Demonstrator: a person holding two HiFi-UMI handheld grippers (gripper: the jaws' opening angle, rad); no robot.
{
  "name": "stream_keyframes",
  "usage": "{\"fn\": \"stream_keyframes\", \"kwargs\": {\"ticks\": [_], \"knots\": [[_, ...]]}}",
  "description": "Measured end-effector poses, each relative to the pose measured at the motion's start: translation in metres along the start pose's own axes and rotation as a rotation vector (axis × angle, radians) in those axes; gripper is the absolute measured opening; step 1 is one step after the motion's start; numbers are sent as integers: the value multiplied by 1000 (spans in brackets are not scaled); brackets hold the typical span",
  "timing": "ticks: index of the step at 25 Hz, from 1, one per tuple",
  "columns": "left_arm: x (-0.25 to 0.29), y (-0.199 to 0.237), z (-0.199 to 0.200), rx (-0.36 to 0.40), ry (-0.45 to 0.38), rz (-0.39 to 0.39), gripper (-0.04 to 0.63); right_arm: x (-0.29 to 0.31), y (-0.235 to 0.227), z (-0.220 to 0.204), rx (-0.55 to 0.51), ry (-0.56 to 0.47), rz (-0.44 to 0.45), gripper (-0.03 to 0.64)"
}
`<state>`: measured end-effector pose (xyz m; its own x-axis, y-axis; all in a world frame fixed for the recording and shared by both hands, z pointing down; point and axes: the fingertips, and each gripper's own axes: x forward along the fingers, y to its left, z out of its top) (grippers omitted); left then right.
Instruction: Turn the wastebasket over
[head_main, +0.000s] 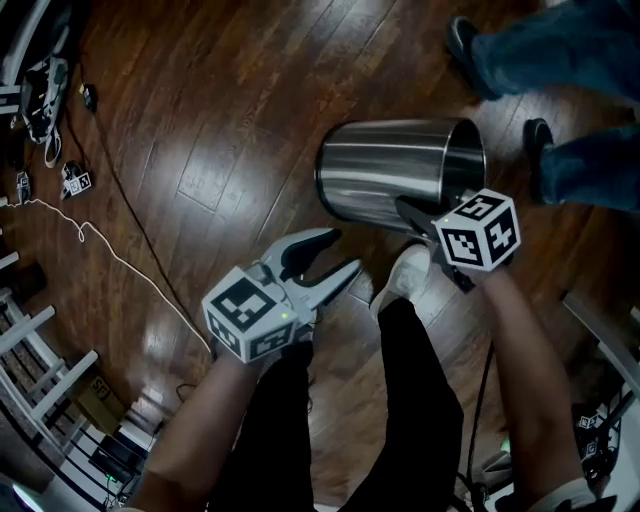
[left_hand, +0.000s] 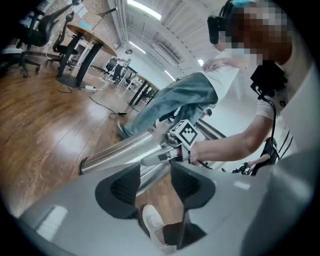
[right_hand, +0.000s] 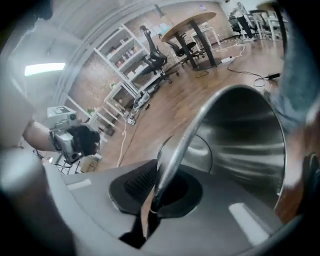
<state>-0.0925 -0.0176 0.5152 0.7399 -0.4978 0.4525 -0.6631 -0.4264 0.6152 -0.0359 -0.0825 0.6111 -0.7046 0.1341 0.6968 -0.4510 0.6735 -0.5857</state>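
A stainless steel wastebasket (head_main: 385, 172) hangs tilted on its side above the wooden floor, its open mouth toward the right. My right gripper (head_main: 420, 216) is shut on the lower part of its rim. In the right gripper view the rim (right_hand: 172, 150) runs between the closed pads, and the shiny inside of the wastebasket (right_hand: 245, 135) fills the right. My left gripper (head_main: 338, 255) stands open and empty, below and left of the basket, not touching it. The left gripper view shows its jaws (left_hand: 154, 186) apart, with the wastebasket (left_hand: 120, 150) and the right gripper (left_hand: 155, 159) beyond them.
Another person's legs in jeans and dark shoes (head_main: 540, 60) stand just right of the basket. My own white shoe (head_main: 405, 280) is under it. A white cable (head_main: 100, 250) and a black one cross the floor at left. White shelving (head_main: 40, 380) lines the lower left.
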Motion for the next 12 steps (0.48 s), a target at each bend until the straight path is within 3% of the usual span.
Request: {"fn": "stream_keyframes", "kwargs": {"ticks": [7, 12], "knots": [[-4, 21, -15, 10, 56, 27, 175, 9, 6, -10, 133, -165, 232, 18], [11, 28, -26, 26, 81, 16, 175, -27, -13, -28, 165, -269, 343, 18]]}}
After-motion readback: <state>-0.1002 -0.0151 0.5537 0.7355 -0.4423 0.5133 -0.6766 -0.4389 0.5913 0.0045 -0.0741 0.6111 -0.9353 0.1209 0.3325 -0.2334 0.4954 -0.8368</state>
